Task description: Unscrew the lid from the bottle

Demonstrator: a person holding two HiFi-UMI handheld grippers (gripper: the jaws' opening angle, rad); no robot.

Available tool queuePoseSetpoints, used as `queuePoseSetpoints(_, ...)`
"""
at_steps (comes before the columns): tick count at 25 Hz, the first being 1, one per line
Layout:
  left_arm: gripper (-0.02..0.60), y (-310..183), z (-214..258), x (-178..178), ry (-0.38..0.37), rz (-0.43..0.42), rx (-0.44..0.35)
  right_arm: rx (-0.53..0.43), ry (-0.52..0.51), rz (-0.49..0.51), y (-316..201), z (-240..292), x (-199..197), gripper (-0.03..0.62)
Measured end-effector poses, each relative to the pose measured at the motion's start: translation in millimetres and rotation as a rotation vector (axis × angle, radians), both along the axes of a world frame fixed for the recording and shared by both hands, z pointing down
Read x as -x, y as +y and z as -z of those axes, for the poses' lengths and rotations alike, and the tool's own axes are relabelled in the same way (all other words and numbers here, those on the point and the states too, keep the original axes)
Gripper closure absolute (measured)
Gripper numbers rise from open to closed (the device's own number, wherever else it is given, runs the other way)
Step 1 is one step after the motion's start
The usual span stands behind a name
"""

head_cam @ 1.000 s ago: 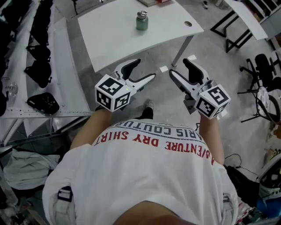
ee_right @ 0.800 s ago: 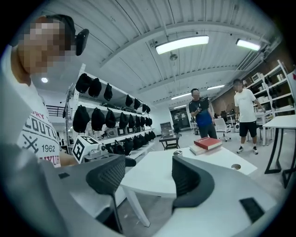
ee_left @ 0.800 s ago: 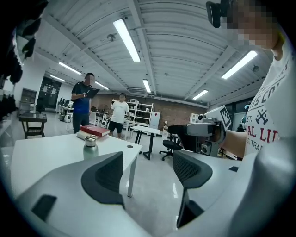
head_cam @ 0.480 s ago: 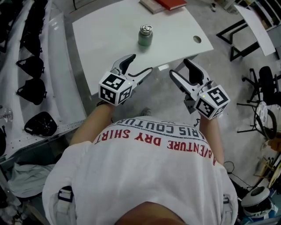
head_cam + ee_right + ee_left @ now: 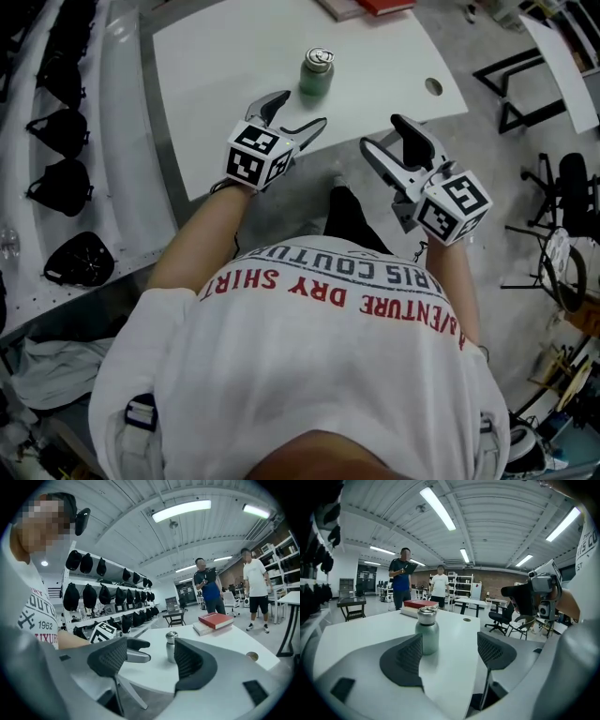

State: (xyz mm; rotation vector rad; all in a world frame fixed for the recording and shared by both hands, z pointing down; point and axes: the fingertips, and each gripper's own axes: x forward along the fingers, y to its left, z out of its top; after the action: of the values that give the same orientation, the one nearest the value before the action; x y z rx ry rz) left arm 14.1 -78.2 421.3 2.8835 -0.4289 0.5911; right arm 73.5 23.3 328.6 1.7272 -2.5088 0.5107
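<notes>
In the head view both forearms reach forward from the white shirt (image 5: pixel 309 375). The left gripper (image 5: pixel 302 110) is over the near edge of the white table (image 5: pixel 216 66). Its tips are near the bottle (image 5: pixel 316 79) but do not touch it. The right gripper (image 5: pixel 382 132) is at about the table's near edge, farther from the bottle. The bottle stands upright on the table with the lid (image 5: pixel 321 57) on it. The hands are hidden under the marker cubes (image 5: pixel 258 155), and the books (image 5: pixel 367 6) are cut off by the top edge.

In the left gripper view the jaws are wide apart and have just been opening. Nothing is between the pads. The bottle stands beyond them, and the left pad covers its lower left side.

In the right gripper view the jaws are also apart, with nothing between them. The bottle is seen small and far off on the table, and the right pad hides part of its right side. The left gripper shows just left of it.
</notes>
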Motion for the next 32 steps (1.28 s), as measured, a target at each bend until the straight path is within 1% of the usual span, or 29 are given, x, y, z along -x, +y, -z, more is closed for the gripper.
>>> queuePoseSetpoints(6,0.218,-32,-20,-16,-0.040,0.061,0.009,0.018,0.009,0.073,-33,-10,-11,0.295)
queuePoseSetpoints(8,0.218,-43,-29,-22,-0.051,0.073,0.025,0.028,0.013,0.091,-46,-15,-18,0.295)
queuePoseSetpoints(11,0.218,-55,-43,-30,-0.068,0.084,0.047,0.046,0.011,0.124,-65,-24,-26,0.295)
queuePoseSetpoints(14,0.218,-67,-54,-38,-0.089,0.090,0.036,0.067,0.019,0.162,-83,-34,-33,0.295)
queuePoseSetpoints(18,0.215,-79,-63,-49,-0.104,0.095,0.029,0.093,0.054,0.219,-108,-47,-39,0.295)
queuePoseSetpoints(26,0.215,-88,-72,-59,-0.109,0.068,0.040,0.116,0.122,0.354,-155,-69,-20,0.295)
queuePoseSetpoints(32,0.216,-87,-74,-65,-0.103,0.042,0.042,0.123,0.187,0.409,-178,-86,-7,0.296)
